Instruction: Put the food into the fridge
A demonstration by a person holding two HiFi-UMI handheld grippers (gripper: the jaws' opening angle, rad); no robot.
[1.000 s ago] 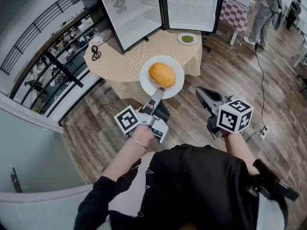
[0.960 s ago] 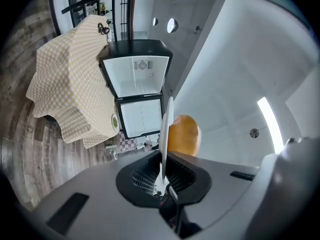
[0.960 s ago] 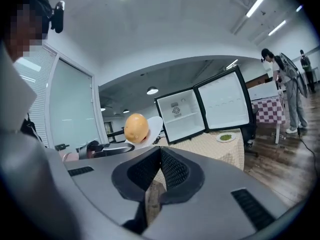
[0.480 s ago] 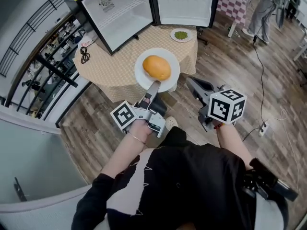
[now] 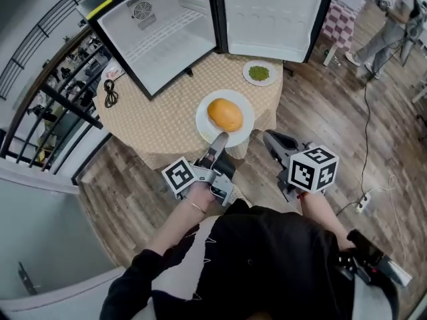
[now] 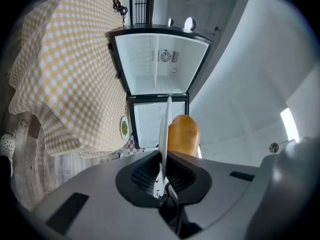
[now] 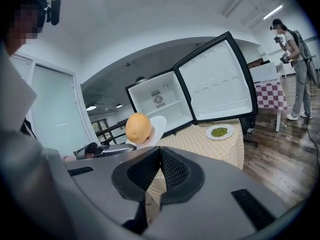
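Orange food (image 5: 225, 114) on white plate (image 5: 245, 129): my left tool (image 5: 219, 141) clamps its rim; my right tool (image 5: 271, 138) closed, empty.

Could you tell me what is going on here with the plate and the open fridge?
A person stands at the checked table with a gripper in each hand. The left gripper is clamped on the rim of a white plate carrying a round orange food item, held up at the table's near edge. The fridge on the table stands open, with nothing visible inside. A small plate of green food sits by its door. The right gripper is shut and empty.
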